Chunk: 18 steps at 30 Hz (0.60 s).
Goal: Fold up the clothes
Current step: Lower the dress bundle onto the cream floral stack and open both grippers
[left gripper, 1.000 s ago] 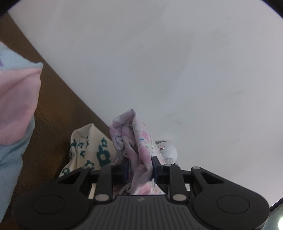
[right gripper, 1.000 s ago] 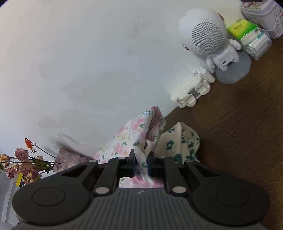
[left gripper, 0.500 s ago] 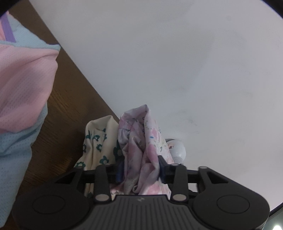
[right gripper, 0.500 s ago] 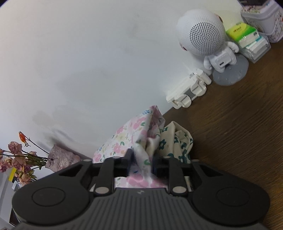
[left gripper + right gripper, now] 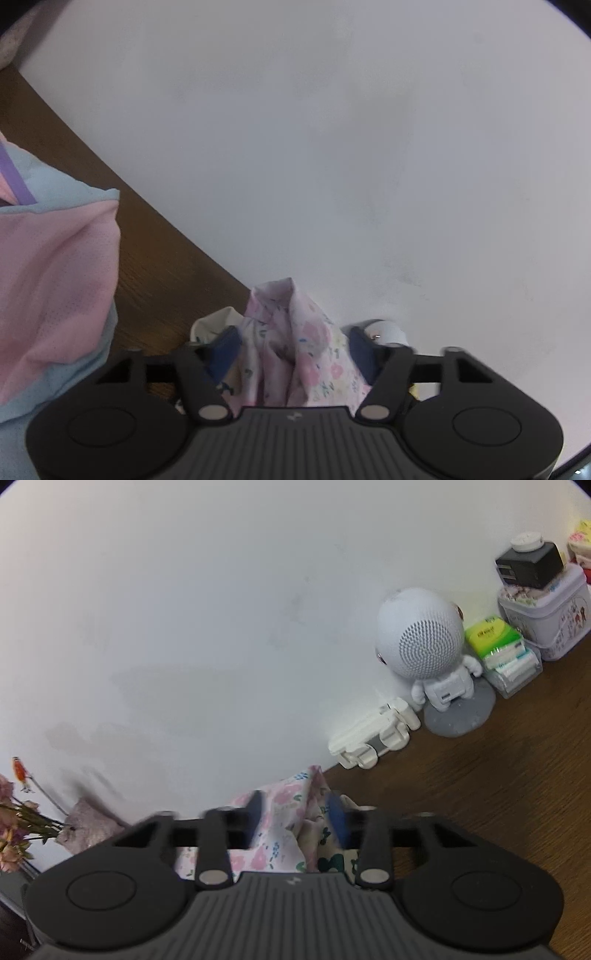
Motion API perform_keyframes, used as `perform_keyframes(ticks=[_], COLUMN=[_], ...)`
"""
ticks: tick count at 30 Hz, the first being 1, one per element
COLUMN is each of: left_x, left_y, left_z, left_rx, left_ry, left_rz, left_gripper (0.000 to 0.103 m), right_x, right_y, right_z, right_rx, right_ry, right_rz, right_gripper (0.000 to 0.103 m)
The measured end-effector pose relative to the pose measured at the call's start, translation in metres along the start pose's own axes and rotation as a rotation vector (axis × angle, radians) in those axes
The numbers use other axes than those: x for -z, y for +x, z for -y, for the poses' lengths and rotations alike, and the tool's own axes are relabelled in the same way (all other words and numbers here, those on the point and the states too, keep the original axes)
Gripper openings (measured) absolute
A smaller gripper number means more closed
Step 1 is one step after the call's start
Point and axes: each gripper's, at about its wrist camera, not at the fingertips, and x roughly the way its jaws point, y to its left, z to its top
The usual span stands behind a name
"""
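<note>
Thin cotton, by the look of it, so the floral garment [image 5: 295,354] should be light, limp and quick to slump; hems or corners would give the surest hold. It is pale pink with small blossoms, bunched at the far edge of the wooden table [image 5: 498,794] against the wall. The left gripper [image 5: 291,350] and right gripper [image 5: 295,814] both stand wide, the cloth loose between their jaws.

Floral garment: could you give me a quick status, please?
Left gripper and right gripper open, floral garment bunched loose between both. Nothing blocking; astronaut speaker well clear.
</note>
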Motion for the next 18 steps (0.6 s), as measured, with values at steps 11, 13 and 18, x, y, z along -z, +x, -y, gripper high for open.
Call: perform_keyframes(ticks=[11, 13, 18], left_x=[0.013, 0.014, 0.014], left_y=[0.008, -0.001, -0.036], left_z=[-0.015, -0.011, -0.006], left_rx=[0.011, -0.002, -0.053], left_ry=[-0.012, 0.058, 0.191], left_rz=[-0.020, 0.010, 0.067], left_gripper=[0.067, 0.076, 0.096], right_x=[0.010, 0.014, 0.025], right_y=[-0.007, -0.015, -0.026], right_z=[-0.025, -0.034, -0.052], right_rx=[0.061, 0.080, 0.140], right_ry=[-0.199, -0.273, -0.422], right_rz=[0.047, 0.072, 0.089], right_gripper=[0.042, 0.056, 0.076])
